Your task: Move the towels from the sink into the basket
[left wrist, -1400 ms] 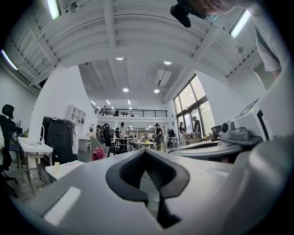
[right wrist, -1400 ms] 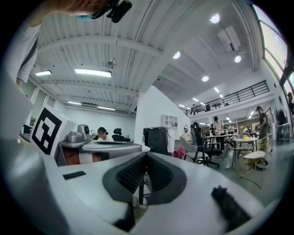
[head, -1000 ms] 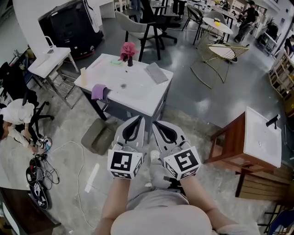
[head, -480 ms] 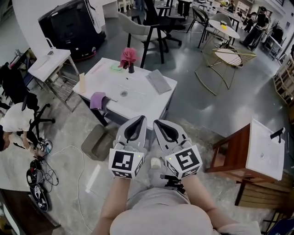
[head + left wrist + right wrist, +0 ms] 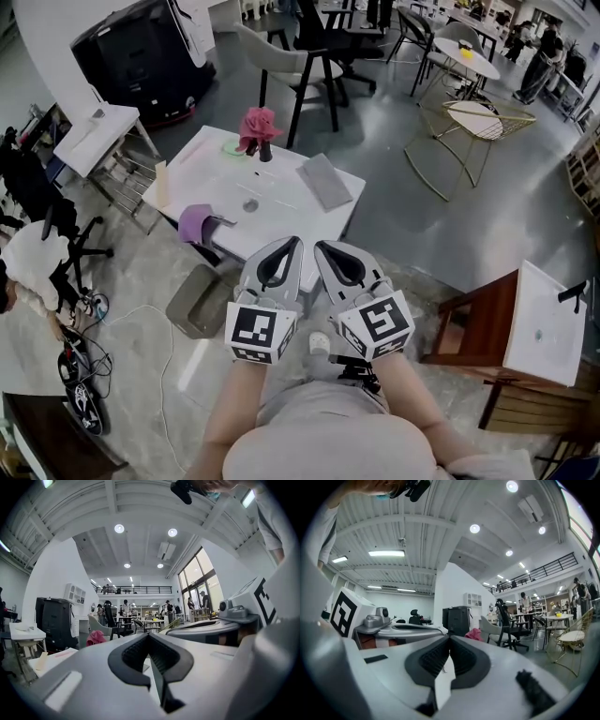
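The biggest thing is the white sink table [image 5: 281,211], in the middle of the head view, a little up and to the left. It has a small round drain [image 5: 250,204] in its top.

Below its left corner, on the floor, sits a grey basket [image 5: 200,300]. I see no towel in it.

Next come the two tongs, low in the middle of the head view. The left gripper [image 5: 286,242] and the right gripper [image 5: 324,247] are side by side, pointing at the table but not over it yet. Each gripper's own view shows its jaws pressed together with nothing between them.

Then the towels, and all three are on the sink table:
- A grey towel [image 5: 324,180] lies flat near the table's right edge.
- A purple towel [image 5: 195,223] hangs over the left front edge.
- A pink towel [image 5: 258,123] is bunched up on the tap at the back. It also shows as a small pink lump at the middle left of the left gripper view [image 5: 95,638].

So I think the job has not really started. No towel is picked up and all three need to go into the basket. The tongs must open before they can grab one.
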A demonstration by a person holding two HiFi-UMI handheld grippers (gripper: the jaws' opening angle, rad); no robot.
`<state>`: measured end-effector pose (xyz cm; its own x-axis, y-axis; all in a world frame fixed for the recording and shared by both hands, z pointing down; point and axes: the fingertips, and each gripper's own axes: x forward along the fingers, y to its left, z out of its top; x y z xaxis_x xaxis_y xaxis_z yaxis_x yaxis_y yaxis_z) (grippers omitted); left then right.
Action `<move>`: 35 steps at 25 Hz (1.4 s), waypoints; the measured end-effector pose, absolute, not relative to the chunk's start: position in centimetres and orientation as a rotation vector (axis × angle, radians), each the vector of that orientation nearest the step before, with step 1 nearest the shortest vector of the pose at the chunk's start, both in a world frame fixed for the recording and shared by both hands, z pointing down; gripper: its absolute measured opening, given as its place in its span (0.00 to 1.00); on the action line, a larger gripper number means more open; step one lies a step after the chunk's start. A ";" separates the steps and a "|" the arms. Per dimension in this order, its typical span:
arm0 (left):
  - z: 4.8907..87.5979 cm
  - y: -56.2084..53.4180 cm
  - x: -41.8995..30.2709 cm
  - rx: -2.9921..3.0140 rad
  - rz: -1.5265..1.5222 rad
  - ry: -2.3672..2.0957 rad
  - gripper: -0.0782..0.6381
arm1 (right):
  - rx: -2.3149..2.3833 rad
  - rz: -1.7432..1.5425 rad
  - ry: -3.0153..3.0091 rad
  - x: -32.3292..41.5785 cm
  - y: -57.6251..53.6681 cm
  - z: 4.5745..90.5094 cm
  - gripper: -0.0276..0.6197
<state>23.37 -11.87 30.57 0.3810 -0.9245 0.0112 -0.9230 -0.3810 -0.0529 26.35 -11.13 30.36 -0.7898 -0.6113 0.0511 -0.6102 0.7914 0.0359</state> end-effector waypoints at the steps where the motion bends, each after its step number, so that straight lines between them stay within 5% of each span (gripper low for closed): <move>1: 30.7 -12.5 23.4 -2.580 -0.063 1.731 0.12 | 0.987 -0.026 -2.915 26.3 -11.8 30.5 0.07; 26: 33.1 -24.7 22.5 -2.600 -0.111 1.774 0.12 | 0.982 0.023 -2.893 25.9 -23.7 31.7 0.07; 35: 34.2 -29.2 21.1 -2.670 -0.126 1.716 0.12 | 1.103 0.077 -2.786 24.8 -28.1 33.3 0.38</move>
